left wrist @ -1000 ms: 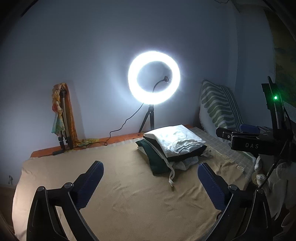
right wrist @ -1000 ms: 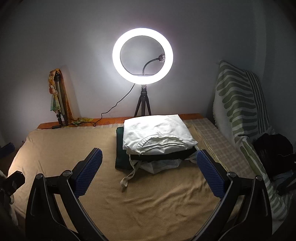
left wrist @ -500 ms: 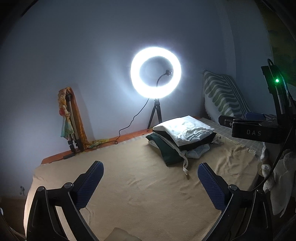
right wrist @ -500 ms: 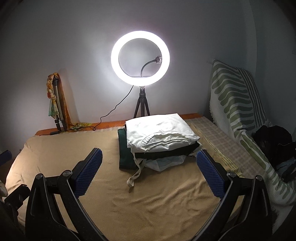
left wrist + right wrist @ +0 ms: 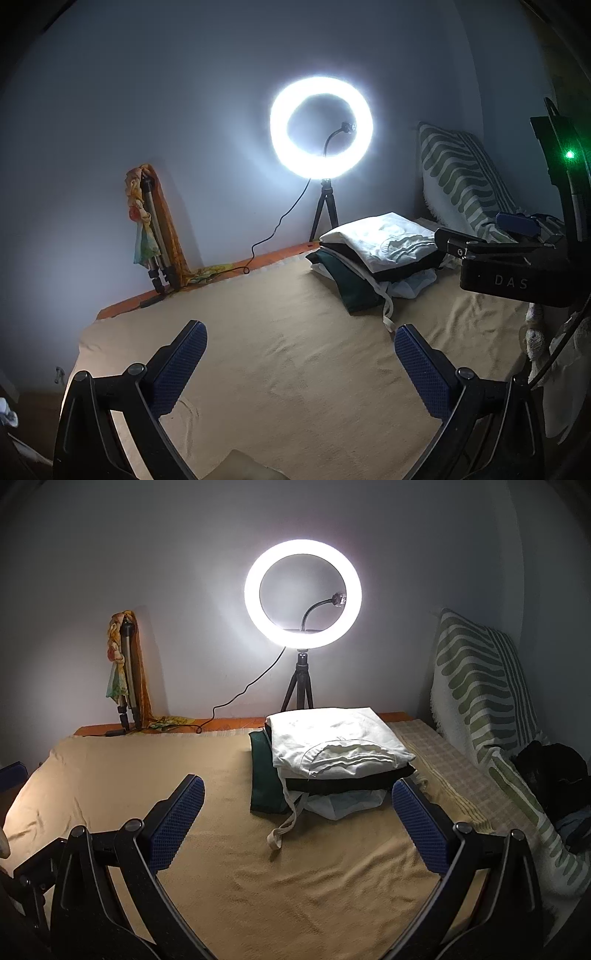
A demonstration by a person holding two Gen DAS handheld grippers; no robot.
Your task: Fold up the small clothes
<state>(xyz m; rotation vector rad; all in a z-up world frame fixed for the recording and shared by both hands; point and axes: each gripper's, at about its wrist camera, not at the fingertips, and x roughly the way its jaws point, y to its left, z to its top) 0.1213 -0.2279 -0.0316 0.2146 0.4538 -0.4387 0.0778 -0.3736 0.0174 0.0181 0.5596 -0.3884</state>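
The only readable text is "DAS", in pale capitals on the right tool's [image 5: 513,282] black body, just right of the folded clothes stack [image 5: 376,254].

A: What is lighting the room?

B: A ring light [image 5: 303,594] on a small tripod [image 5: 297,685] is glowing against the pale wall [image 5: 184,572]; its cable [image 5: 243,694] is hanging down to the left.

A: And the furniture?

B: A bed is wearing a tan blanket [image 5: 295,878]. A green-striped cover [image 5: 480,686] is leaning at the right, and a folded tripod [image 5: 127,675] with a scarf is standing at the left.
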